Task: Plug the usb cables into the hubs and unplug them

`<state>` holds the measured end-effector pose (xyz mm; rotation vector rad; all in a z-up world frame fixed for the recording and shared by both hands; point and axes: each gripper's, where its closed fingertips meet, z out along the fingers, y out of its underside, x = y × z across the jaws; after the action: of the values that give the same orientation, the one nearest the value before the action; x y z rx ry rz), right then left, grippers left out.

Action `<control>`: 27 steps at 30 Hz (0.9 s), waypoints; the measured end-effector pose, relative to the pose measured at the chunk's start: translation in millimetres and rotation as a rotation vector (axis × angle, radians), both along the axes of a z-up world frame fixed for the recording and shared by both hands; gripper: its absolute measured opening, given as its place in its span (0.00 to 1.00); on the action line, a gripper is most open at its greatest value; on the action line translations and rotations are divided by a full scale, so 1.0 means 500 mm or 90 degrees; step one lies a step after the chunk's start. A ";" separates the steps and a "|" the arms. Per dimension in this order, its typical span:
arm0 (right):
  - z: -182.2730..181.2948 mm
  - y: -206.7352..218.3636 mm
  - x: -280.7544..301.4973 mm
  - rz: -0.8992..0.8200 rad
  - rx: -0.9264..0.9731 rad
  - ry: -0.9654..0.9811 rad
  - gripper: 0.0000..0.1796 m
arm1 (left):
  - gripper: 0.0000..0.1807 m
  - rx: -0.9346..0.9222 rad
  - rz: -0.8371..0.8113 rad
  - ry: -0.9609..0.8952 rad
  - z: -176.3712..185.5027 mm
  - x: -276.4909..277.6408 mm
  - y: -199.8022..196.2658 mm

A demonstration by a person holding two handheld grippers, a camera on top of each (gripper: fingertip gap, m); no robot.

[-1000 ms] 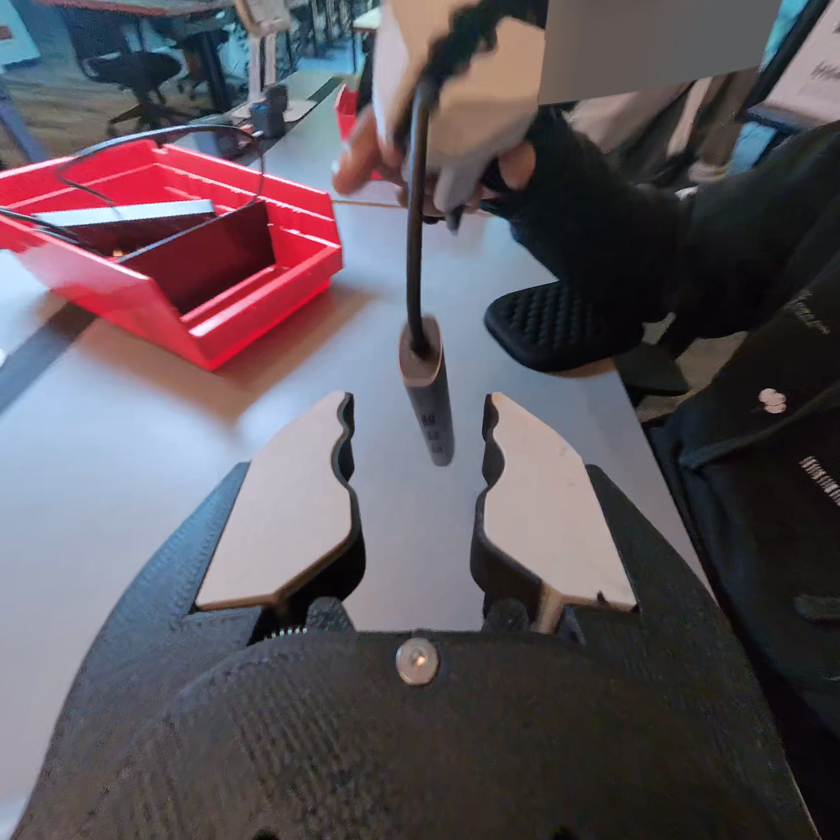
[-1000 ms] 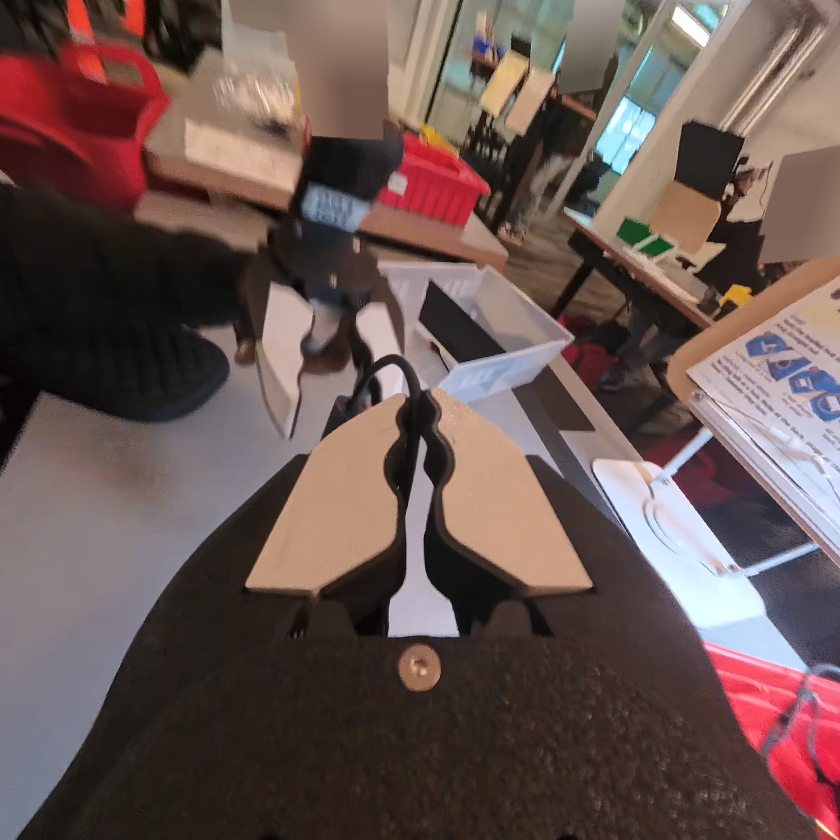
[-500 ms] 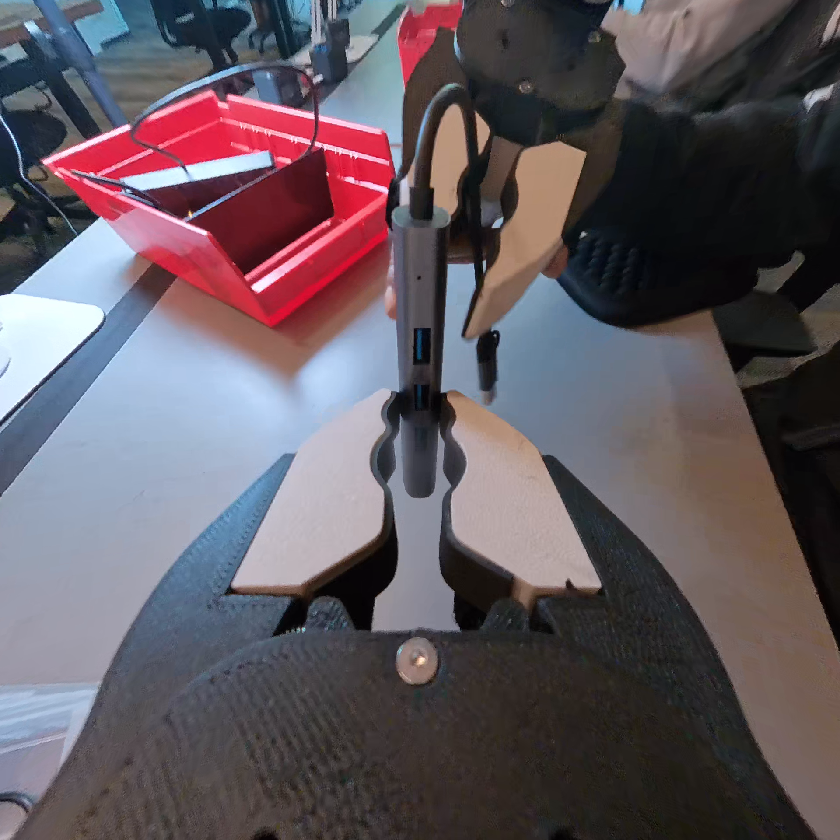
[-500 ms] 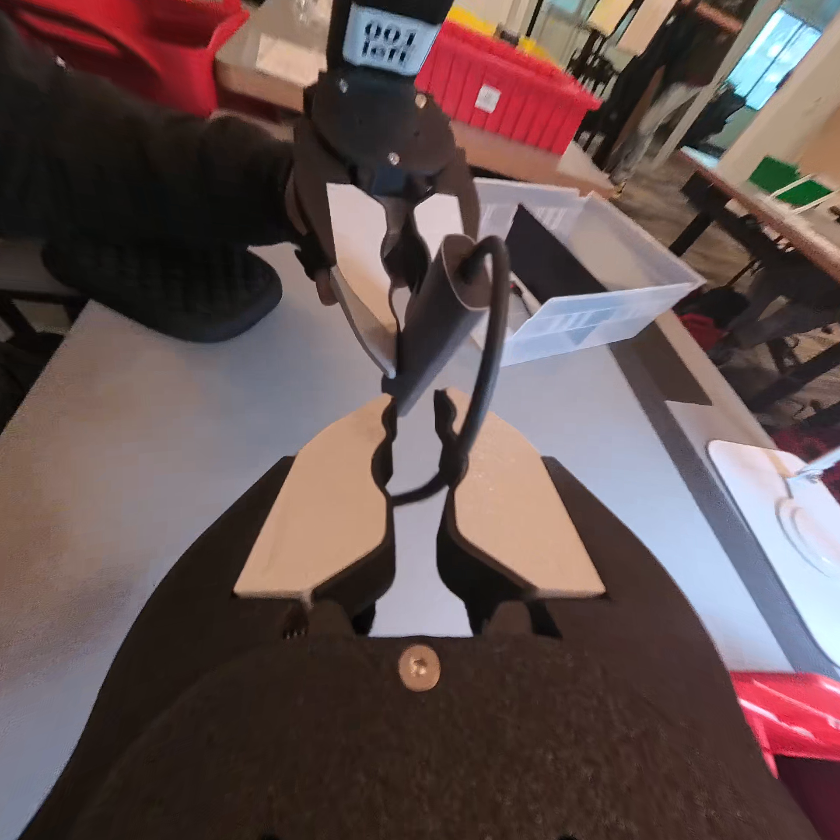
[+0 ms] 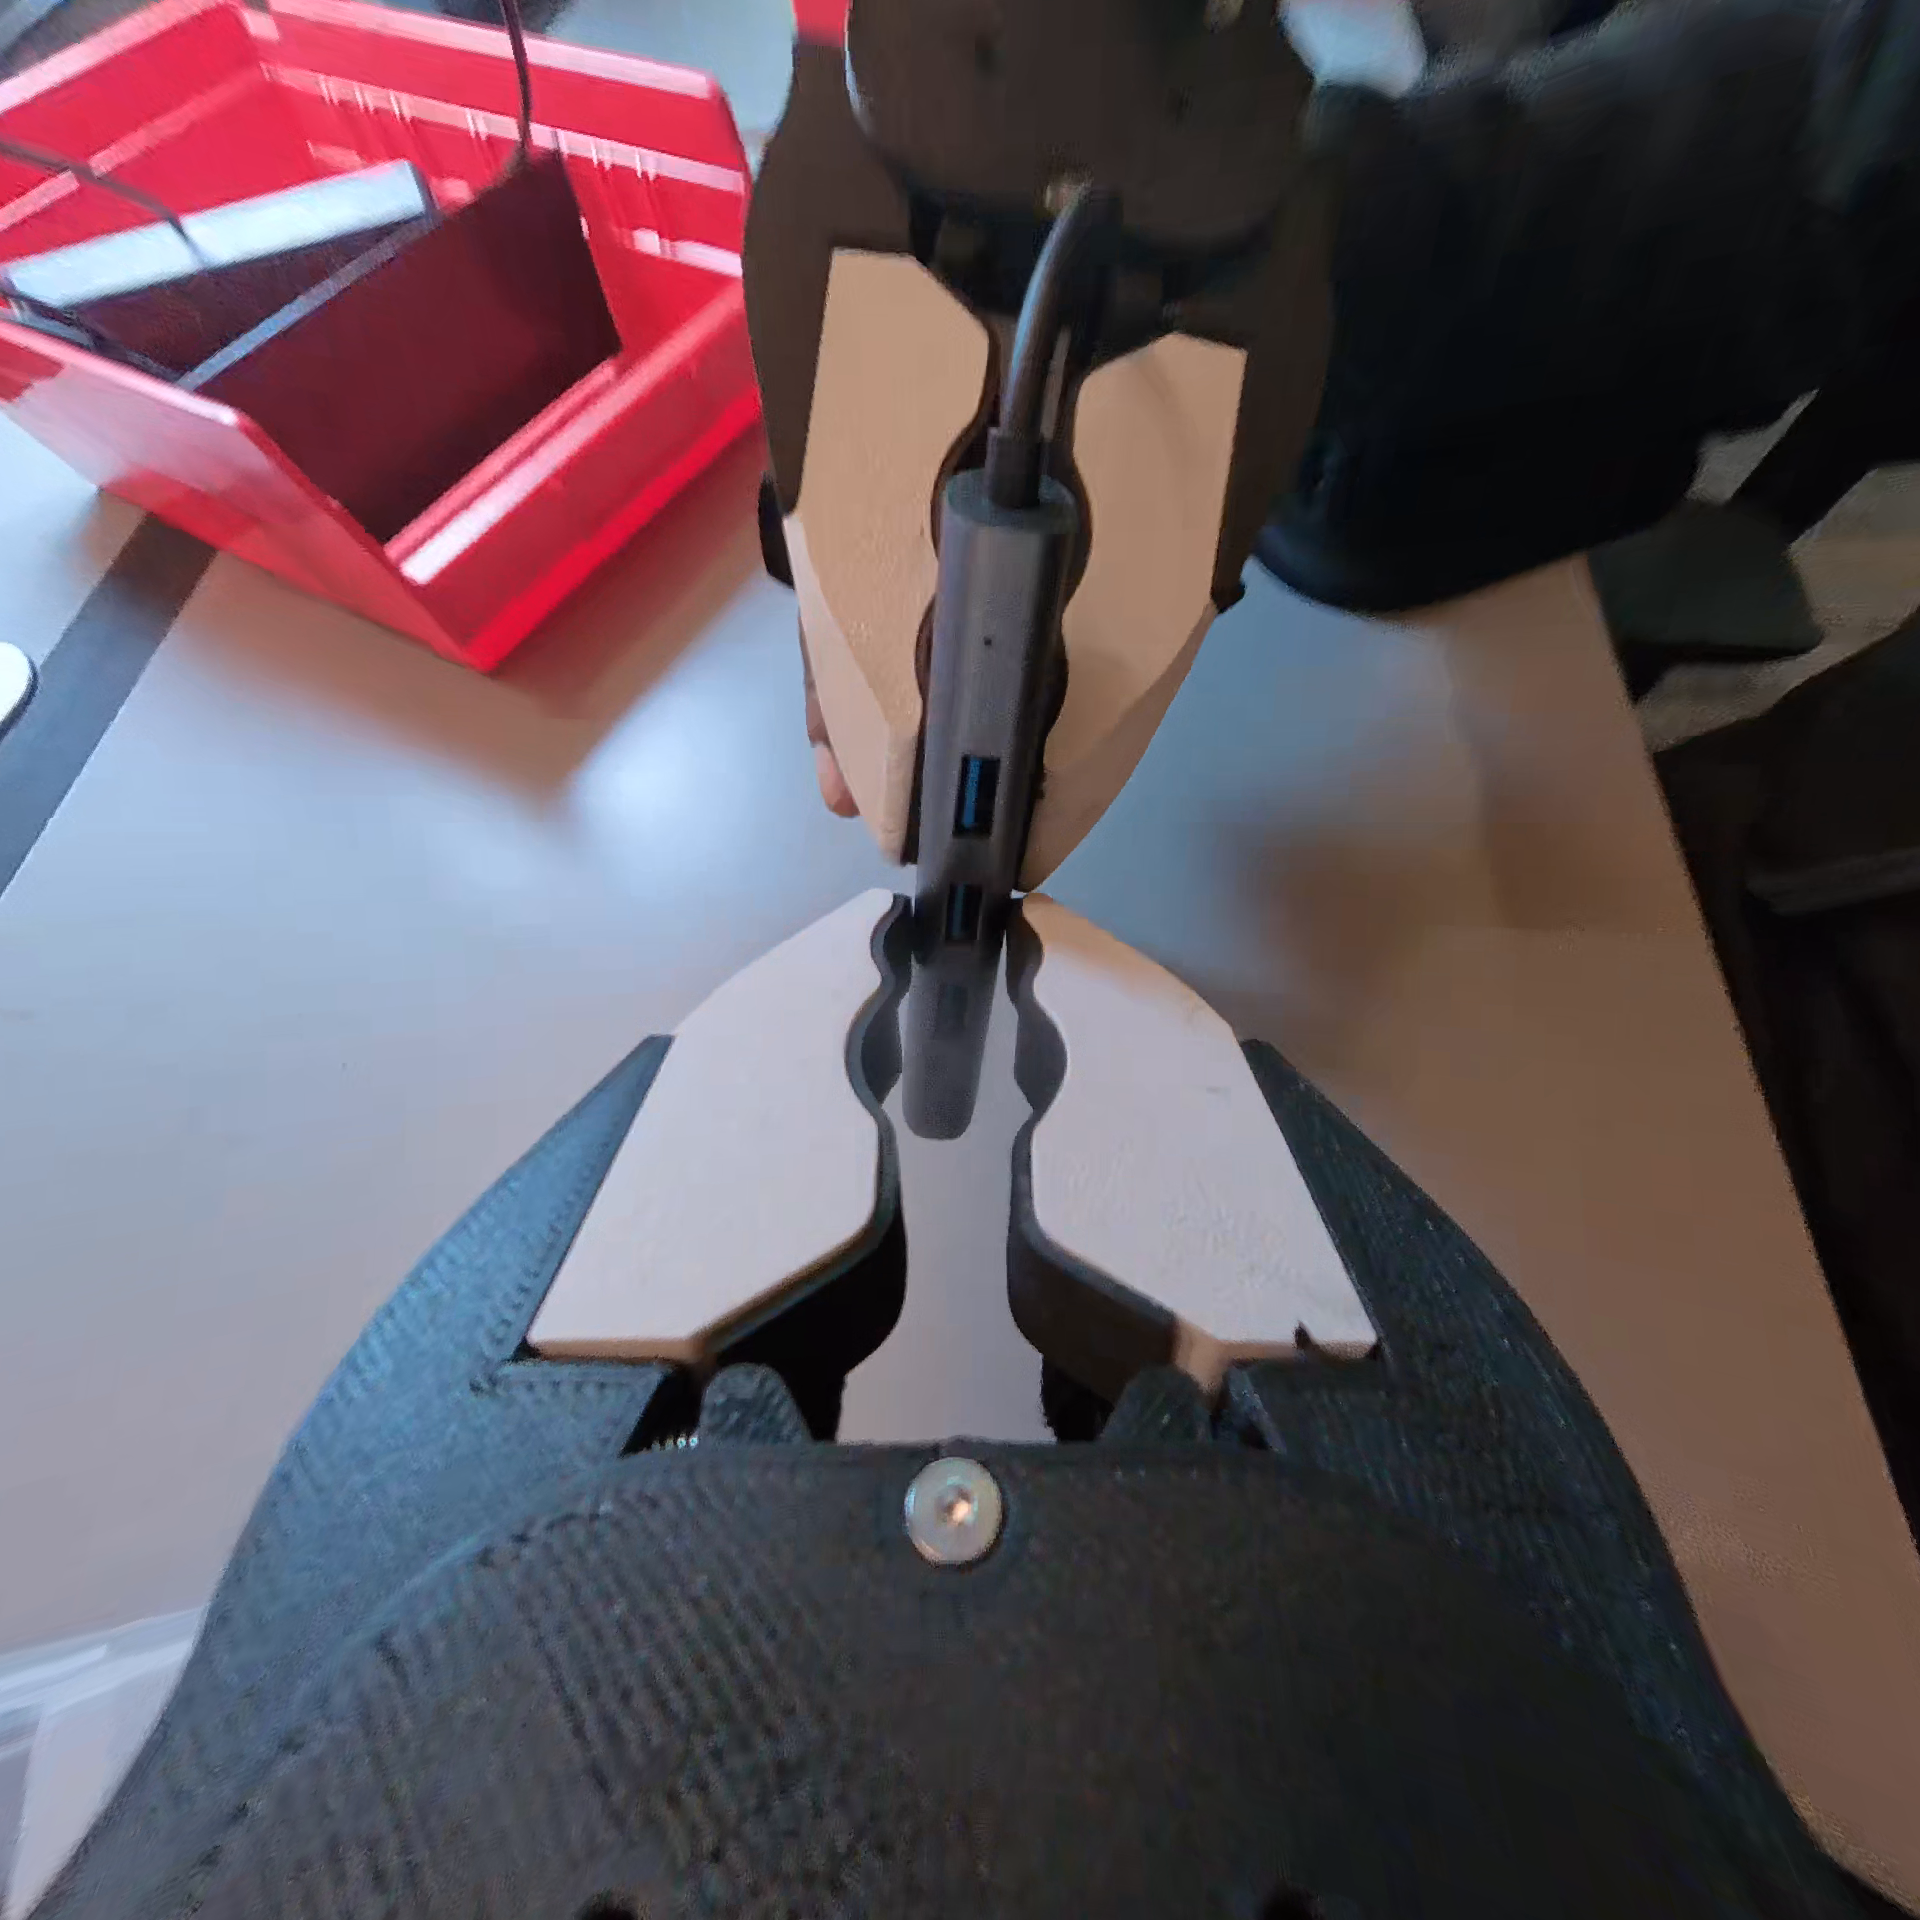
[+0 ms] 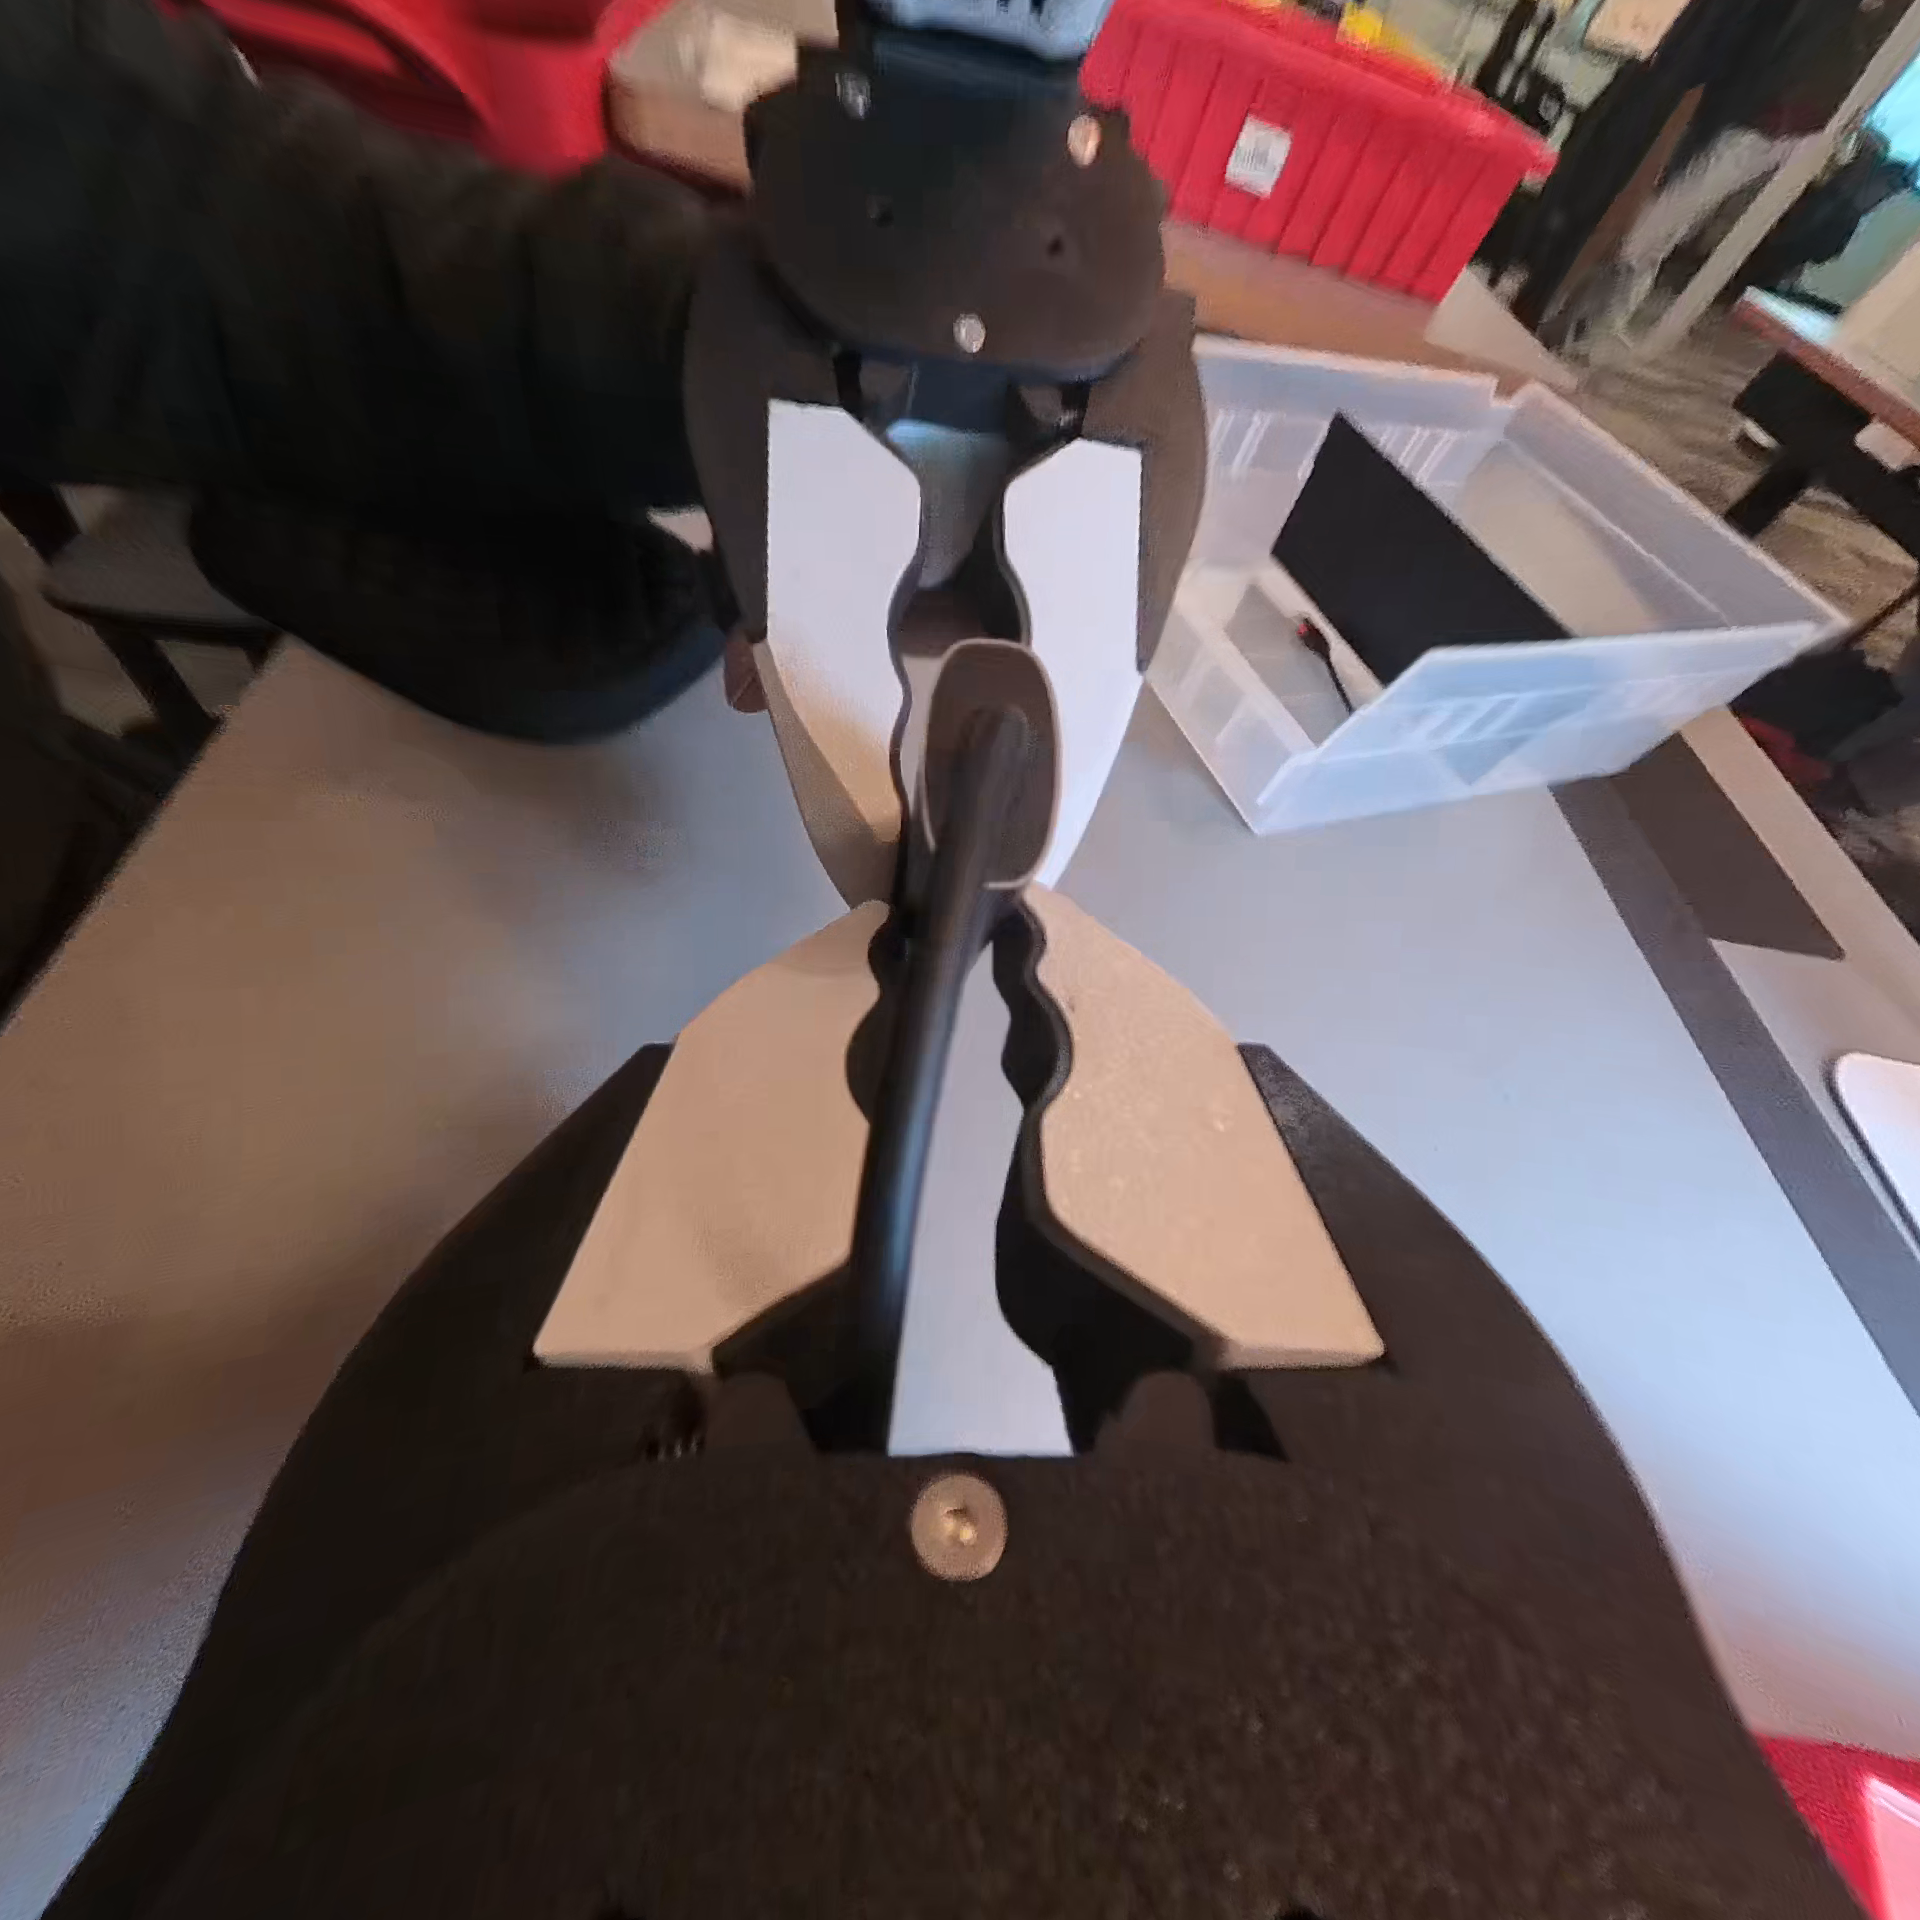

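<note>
Right now the grey hub hangs in the air above the counter, caught between two claws that face each other tip to tip. The left claw is closed on the hub's lower end, its tan fingers pinching the narrow body. The right claw reaches in from the opposite side and looks pressed against the hub's upper half, with the hub's black cable running back through its gap; how firmly it bites I cannot tell.

The trouble I see is the double hold. With both claws on one slim bar, any pull in different directions could twist the hub out of the left claw's shallow pinch, and it would drop onto the counter. The cable is the other worry: looped through the right claw, it may snag or tug the hub sideways as that claw draws off. The blue ports sit right at the fingertips, so a finger could cover the socket a plug needs. The red bin and clear bin are well apart.
</note>
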<state>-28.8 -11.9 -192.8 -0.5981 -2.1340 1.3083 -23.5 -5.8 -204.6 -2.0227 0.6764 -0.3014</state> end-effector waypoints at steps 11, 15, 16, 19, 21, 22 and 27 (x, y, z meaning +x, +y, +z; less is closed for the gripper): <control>0.082 0.019 0.024 0.048 -0.179 0.082 0.09 | 0.09 0.038 -0.024 -0.061 0.017 0.004 -0.006; 0.051 0.003 0.024 0.049 -0.114 0.060 0.10 | 0.10 -0.013 -0.034 -0.020 -0.009 0.013 -0.013; 0.041 -0.002 0.023 0.050 -0.103 0.049 0.11 | 0.10 -0.021 -0.037 -0.020 -0.011 0.016 -0.013; 0.035 -0.008 0.025 0.058 -0.112 0.034 0.12 | 0.10 -0.042 -0.037 0.001 -0.023 0.017 -0.017; 0.029 -0.007 0.023 0.053 -0.099 0.027 0.13 | 0.10 -0.054 -0.035 0.009 -0.031 0.017 -0.017; 0.026 -0.008 0.022 0.052 -0.095 0.023 0.14 | 0.10 -0.058 -0.037 0.011 -0.034 0.018 -0.017; 0.008 -0.014 0.022 0.056 -0.071 0.009 0.10 | 0.10 -0.077 -0.038 0.027 -0.050 0.024 -0.015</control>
<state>-18.0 -19.0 -188.9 -0.5442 -2.1076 1.4827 -11.7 -13.2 -229.4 -2.1315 0.7616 -0.3412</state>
